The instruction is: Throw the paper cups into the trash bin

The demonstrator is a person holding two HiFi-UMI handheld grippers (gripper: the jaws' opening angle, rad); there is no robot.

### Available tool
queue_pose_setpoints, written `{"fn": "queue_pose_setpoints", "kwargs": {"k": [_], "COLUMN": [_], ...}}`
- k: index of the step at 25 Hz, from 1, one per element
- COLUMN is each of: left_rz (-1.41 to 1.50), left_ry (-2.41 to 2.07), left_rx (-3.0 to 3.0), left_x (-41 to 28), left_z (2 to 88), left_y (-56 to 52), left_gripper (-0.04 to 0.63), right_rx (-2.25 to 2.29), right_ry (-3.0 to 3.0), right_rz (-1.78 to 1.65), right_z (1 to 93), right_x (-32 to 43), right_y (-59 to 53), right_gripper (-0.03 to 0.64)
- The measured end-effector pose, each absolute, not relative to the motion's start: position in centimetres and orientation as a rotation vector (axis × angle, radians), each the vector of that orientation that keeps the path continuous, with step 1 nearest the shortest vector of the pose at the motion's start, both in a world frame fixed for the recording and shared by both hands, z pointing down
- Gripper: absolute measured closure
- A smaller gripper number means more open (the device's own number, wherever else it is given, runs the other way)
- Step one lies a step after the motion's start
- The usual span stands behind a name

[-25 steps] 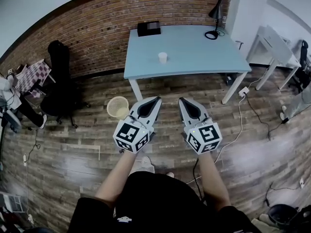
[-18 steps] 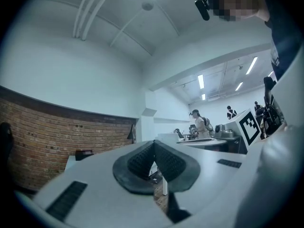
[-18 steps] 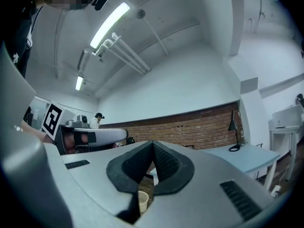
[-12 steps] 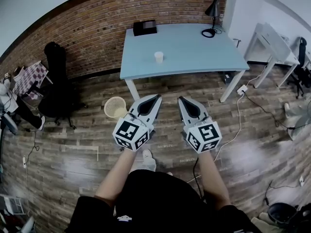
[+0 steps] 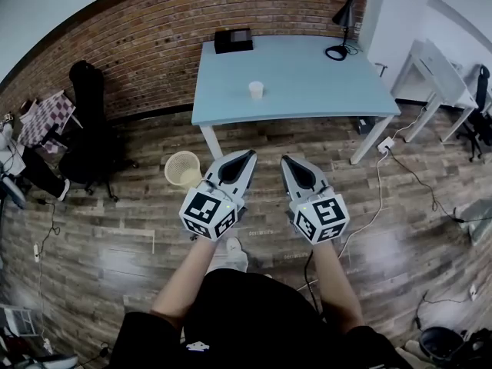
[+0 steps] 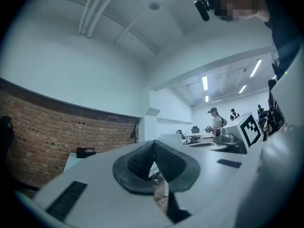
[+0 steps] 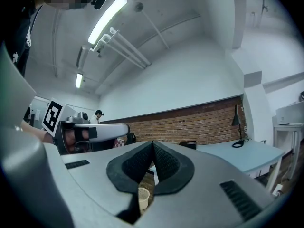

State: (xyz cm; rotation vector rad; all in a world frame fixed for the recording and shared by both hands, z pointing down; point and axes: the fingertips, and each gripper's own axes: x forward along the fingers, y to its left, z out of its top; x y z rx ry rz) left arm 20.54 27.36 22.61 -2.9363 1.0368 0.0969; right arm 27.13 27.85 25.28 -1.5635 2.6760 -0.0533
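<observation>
The light-blue counter (image 5: pixel 307 91) stands against the far brick wall (image 5: pixel 154 44). On it: black box (image 5: pixel 233 40) at far left, black desk lamp (image 5: pixel 336 53) at far right. Further right stands a white desk (image 5: pixel 438 64). A power strip (image 5: pixel 386 144) lies on the wooden floor (image 5: pixel 115 237).

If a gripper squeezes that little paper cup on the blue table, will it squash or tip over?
The paper cup looks small, so it is probably light, and paper walls may crumple under a hard squeeze. It stands upright on the smooth table, so a sideways nudge might tip it.
</observation>
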Motion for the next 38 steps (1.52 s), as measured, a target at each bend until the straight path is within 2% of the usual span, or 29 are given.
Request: {"fn": "queue_pose_setpoints", "kwargs": {"k": [19, 38], "left_rz": [0.071, 0.108], "left_ry": [1.029, 0.994], "left_rx": [-2.978, -3.014], "left_x": [17.1, 10.5], "left_z": [23.9, 25.2], "left_y": [15.7, 5.5], "left_gripper": [0.586, 0.586], "right_rx": [-1.588, -1.737], "right_ry": [2.718, 2.700], "right_rz": [-0.081, -0.057], "right_z": [26.0, 27.4], "right_x": [22.8, 17.9], "right_y": [15.8, 5.9], "right_gripper": [0.612, 0.612]}}
